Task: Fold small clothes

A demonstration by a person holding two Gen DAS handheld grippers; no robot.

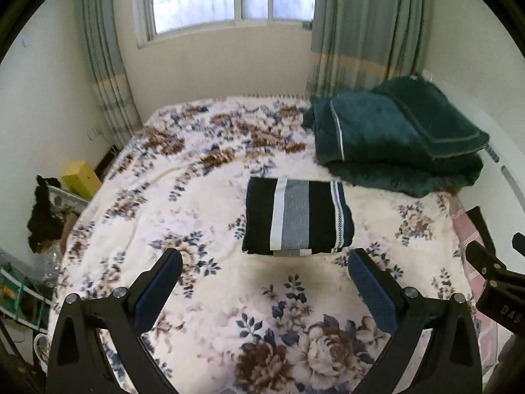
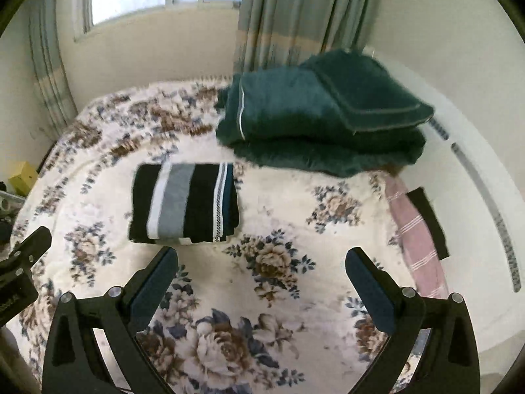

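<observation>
A folded garment (image 1: 297,218) with black, white and grey stripes lies flat on the floral bedspread (image 1: 229,312). It also shows in the right wrist view (image 2: 185,207). My left gripper (image 1: 264,262) is open and empty, held above the bed just short of the garment's near edge. My right gripper (image 2: 262,261) is open and empty, to the right of the garment and nearer than it. The right gripper's body shows at the right edge of the left wrist view (image 1: 492,279); the left gripper's body shows at the left edge of the right wrist view (image 2: 23,262).
A folded dark green blanket (image 1: 400,134) lies at the bed's far right, just behind the garment. A pink cloth (image 2: 416,229) lies along the right edge by the white headboard (image 2: 475,197). A yellow box (image 1: 82,177) and clutter sit left of the bed. Window and curtains stand behind.
</observation>
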